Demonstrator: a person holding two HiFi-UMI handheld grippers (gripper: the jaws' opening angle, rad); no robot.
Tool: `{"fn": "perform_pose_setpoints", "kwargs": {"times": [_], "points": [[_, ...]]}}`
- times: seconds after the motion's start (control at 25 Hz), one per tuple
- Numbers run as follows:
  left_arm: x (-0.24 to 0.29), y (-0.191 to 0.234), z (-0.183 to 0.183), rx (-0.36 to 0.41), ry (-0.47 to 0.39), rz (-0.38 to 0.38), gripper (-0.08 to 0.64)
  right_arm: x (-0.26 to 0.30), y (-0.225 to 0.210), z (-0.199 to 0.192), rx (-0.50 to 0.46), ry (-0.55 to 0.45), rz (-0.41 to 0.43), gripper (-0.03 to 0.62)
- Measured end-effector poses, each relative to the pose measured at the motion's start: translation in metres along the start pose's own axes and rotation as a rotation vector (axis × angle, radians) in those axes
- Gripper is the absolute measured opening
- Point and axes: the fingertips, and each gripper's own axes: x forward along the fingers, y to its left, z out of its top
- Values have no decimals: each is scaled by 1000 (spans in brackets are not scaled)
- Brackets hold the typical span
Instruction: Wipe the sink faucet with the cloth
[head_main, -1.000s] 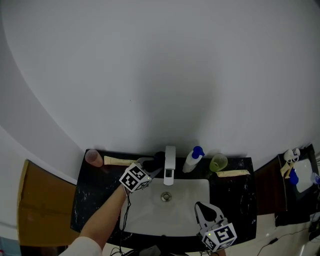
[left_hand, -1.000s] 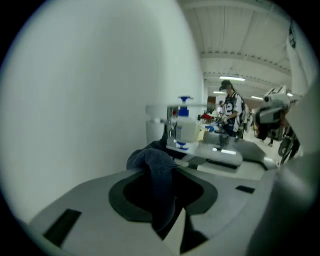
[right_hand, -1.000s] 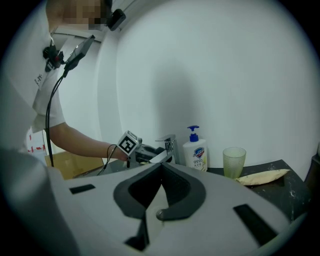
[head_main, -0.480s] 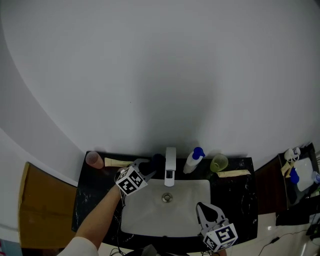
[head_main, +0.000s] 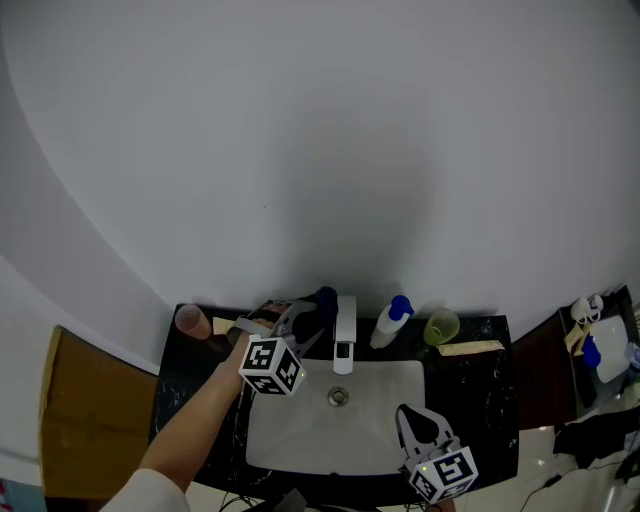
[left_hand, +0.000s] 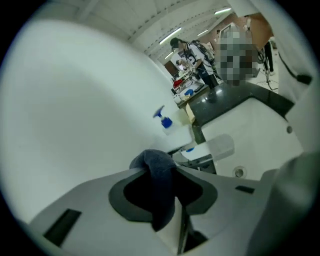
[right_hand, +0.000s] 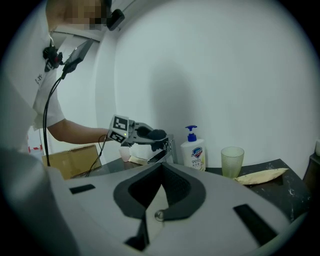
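Nearest the front edge of the bench (head_main: 480, 400), the right claw (head_main: 412, 420) hangs above the near rim of the white sink (head_main: 290, 445). Its jaws are brought together and there is nothing between them; they point towards the back wall.

Ahead of that claw and off to its left, the left claw (head_main: 310, 325) is held up over the sink's far left corner, at the end of the person's outstretched bare forearm (head_main: 195, 425). Its jaws are clamped on a dark blue cloth (head_main: 325, 298), which bunches out past the tips and hangs down between them.

Just to the right of the left claw's tips stands the faucet (head_main: 345, 335), a pale upright block with its spout over the drain (head_main: 338, 397). The cloth is right beside the faucet's top, but whether it touches I cannot tell.

Further right of the claw, along the back of the bench, come a white soap bottle (head_main: 390, 320) with a blue pump, then a green cup (head_main: 439, 326), then a tan packet (head_main: 465, 347) lying flat. To the claw's left sits a pink cup (head_main: 190, 320).
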Motion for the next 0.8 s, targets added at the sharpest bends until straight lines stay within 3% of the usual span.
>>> {"fn": "perform_pose_setpoints", "kwargs": {"times": [0.12, 0.32, 0.44, 0.56, 0.8], "points": [[-6, 5, -2, 38, 20, 5, 120, 1, 2, 1, 5, -7, 2, 6], [35, -69, -72, 31, 206, -150, 120, -4, 1, -4, 8, -2, -7, 6], [52, -83, -70, 22, 218, -156, 120, -7, -1, -3, 5, 2, -17, 6], [50, -69, -49, 52, 195, -107, 118, -9, -2, -2, 5, -3, -21, 6], [-8, 24, 0, 55, 64, 130, 120, -7, -3, 2, 2, -18, -17, 6]]}}
